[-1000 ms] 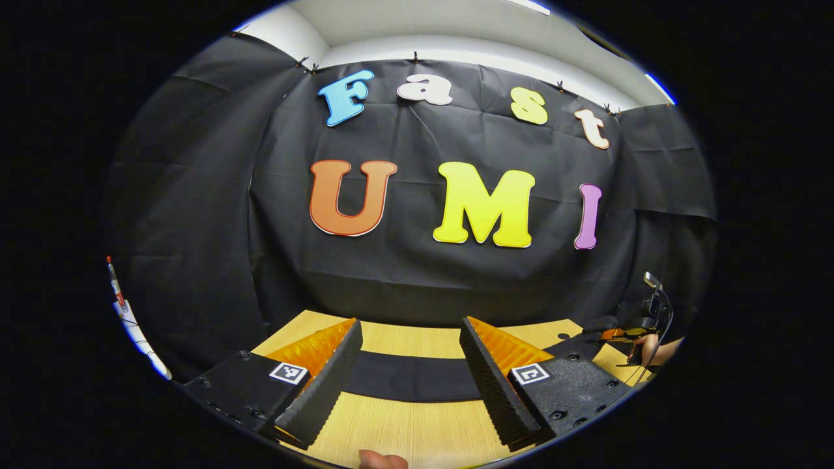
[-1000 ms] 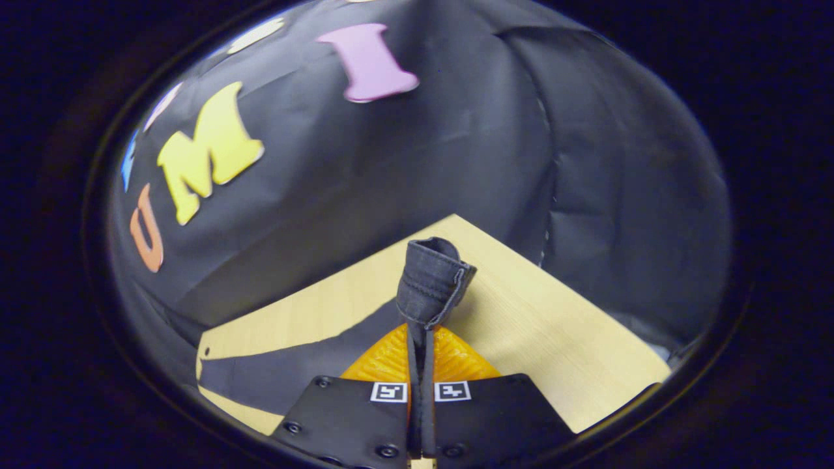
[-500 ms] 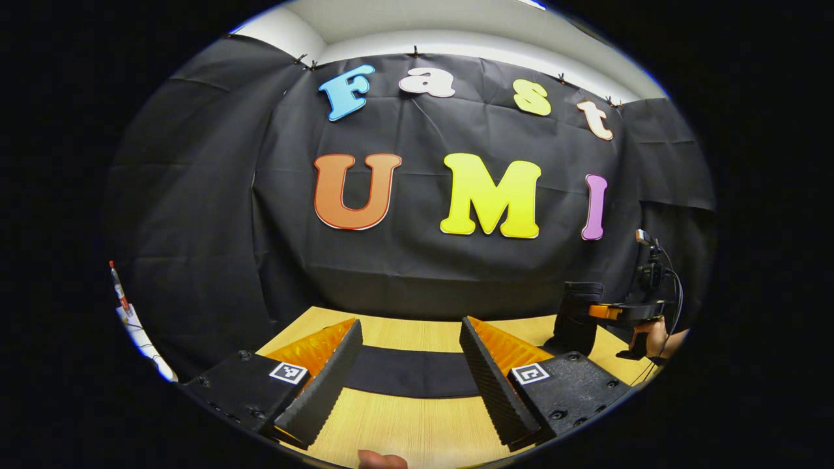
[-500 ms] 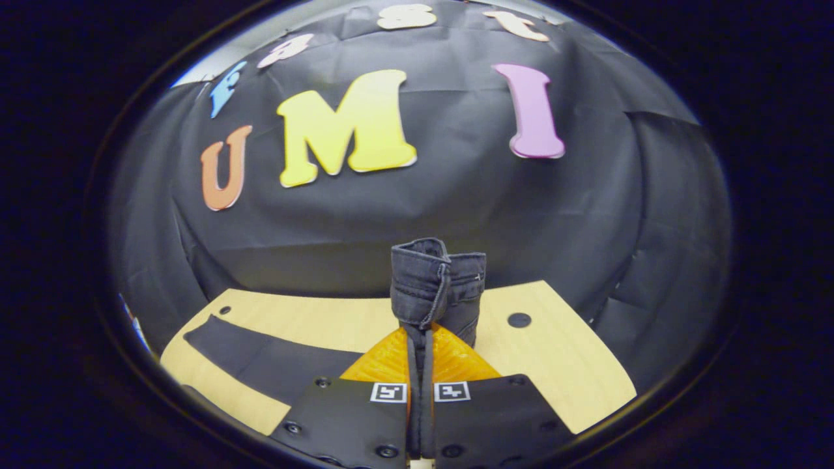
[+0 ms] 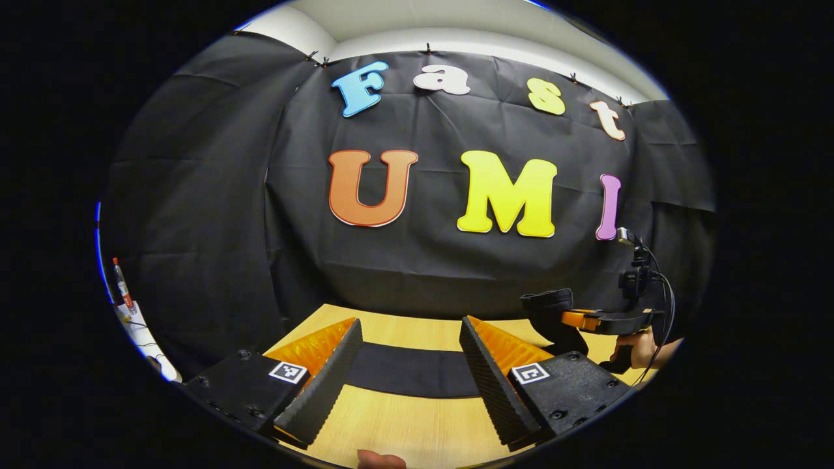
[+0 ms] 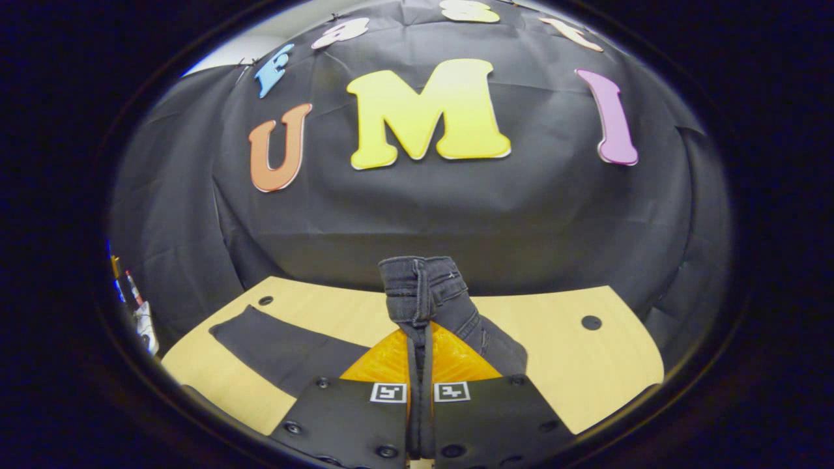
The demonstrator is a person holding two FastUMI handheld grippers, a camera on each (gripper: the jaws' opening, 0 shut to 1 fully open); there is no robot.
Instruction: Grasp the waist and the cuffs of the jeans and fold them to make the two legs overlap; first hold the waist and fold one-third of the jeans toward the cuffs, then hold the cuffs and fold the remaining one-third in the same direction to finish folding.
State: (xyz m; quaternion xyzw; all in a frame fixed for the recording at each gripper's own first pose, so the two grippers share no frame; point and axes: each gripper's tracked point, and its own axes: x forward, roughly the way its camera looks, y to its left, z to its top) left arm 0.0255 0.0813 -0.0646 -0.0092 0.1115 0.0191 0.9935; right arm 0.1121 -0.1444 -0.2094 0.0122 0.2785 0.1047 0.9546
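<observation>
- Two black foam-lined fingers [image 5: 322, 384] of the left gripper [image 5: 405, 378] stand wide apart low over the pale wooden table [image 5: 417, 423], nothing between them — a fingertip [image 5: 381, 460] of the person shows at the bottom edge of the left gripper view.
- Just beyond those fingers a flat band of the dark denim jeans [image 5: 410, 370] lies on the table, its long axis running across the left gripper view from one side to the other.
- One end of the jeans is off the table: in the right gripper view the right gripper [image 6: 420, 365] is clamped on the stitched hem end [image 6: 417, 293], both orange-backed fingers pressed together with the fabric standing up out of them, folded double.
- From that raised end the cloth drops to the table, and a flat leg [image 6: 280, 348] runs away toward the left of the right gripper view.
- Farther off in the left gripper view, the right gripper [image 5: 589, 320] and the hand [image 5: 645, 348] holding it sit to the right, the dark fabric bunched at its tip.
- Compared with a second ago, that gripper has risen from the table surface and come inward, carrying the hem with it; the left gripper has hardly moved.
- Nothing here serves as a container.
</observation>
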